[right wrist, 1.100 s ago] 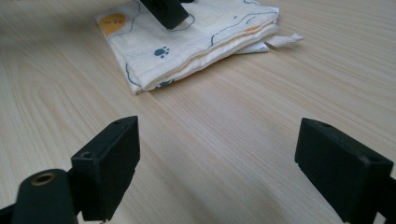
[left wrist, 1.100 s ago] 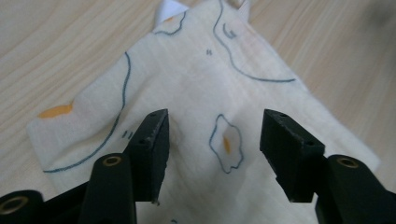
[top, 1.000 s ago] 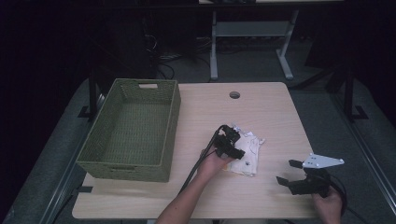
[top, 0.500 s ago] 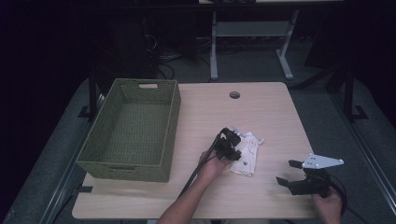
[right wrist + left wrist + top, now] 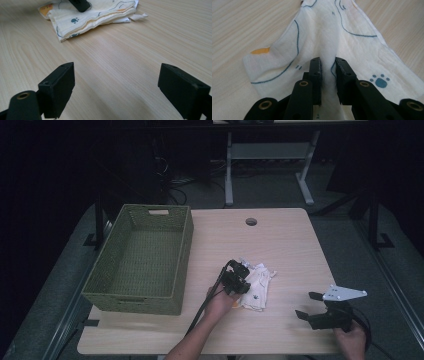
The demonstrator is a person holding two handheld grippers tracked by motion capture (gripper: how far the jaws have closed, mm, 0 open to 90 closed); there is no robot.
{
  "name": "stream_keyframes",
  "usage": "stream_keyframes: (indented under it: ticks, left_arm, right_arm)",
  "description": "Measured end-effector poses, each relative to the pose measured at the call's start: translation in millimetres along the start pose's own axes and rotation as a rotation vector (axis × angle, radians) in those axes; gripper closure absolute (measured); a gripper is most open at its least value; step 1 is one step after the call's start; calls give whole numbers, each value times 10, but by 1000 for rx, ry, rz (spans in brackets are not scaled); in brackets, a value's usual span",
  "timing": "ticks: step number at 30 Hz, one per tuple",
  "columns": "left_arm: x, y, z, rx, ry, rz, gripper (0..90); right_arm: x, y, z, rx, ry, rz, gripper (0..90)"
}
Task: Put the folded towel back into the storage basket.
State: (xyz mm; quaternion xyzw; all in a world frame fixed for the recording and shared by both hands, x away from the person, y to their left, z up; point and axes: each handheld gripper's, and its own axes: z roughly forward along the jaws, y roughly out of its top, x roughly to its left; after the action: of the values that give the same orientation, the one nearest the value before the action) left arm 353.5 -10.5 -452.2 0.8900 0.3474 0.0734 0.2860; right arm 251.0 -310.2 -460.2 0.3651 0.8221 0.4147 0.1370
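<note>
A green woven basket [image 5: 140, 262] sits at the left of the pale wooden bench [image 5: 290, 240], apart from the printed cloth [image 5: 256, 285] near its middle. The left gripper [image 5: 328, 65] pinches a ridge of that cloth between nearly closed jaws; the right gripper [image 5: 306, 305], jaws spread wide, rests near the bench's right front. The room around is dark.

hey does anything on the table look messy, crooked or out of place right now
Only the printed cloth: it lies rumpled and loosely folded beside the green basket, with a ridge pinched up between the left claw jaws. The right claw is open over bare table. Nothing looks spilled or damaged.
</note>
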Motion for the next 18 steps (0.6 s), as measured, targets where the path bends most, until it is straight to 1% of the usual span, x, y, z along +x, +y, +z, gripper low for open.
stream_keyframes:
  ticks: [4, 7, 12, 16, 17, 18]
  left_arm:
    - [27, -43, -27, -4, -20, -23, 786]
    - [50, -97, -53, -16, -43, -55, 795]
    - [66, -143, -80, -22, -58, -66, 802]
    - [81, -200, -104, -38, -70, -86, 807]
    - [94, -226, -115, -44, -80, -96, 810]
    - [94, -226, -115, -44, -80, -96, 811]
  right_arm:
    - [5, 0, 2, 2, 2, -2, 136]
    - [9, 0, 8, 7, 3, 0, 136]
    - [14, -2, 12, 11, 2, -3, 136]
    - [13, -2, 14, 14, 0, -4, 136]
    - [15, -2, 17, 18, 0, -4, 136]
    - [15, -2, 17, 18, 0, -4, 136]
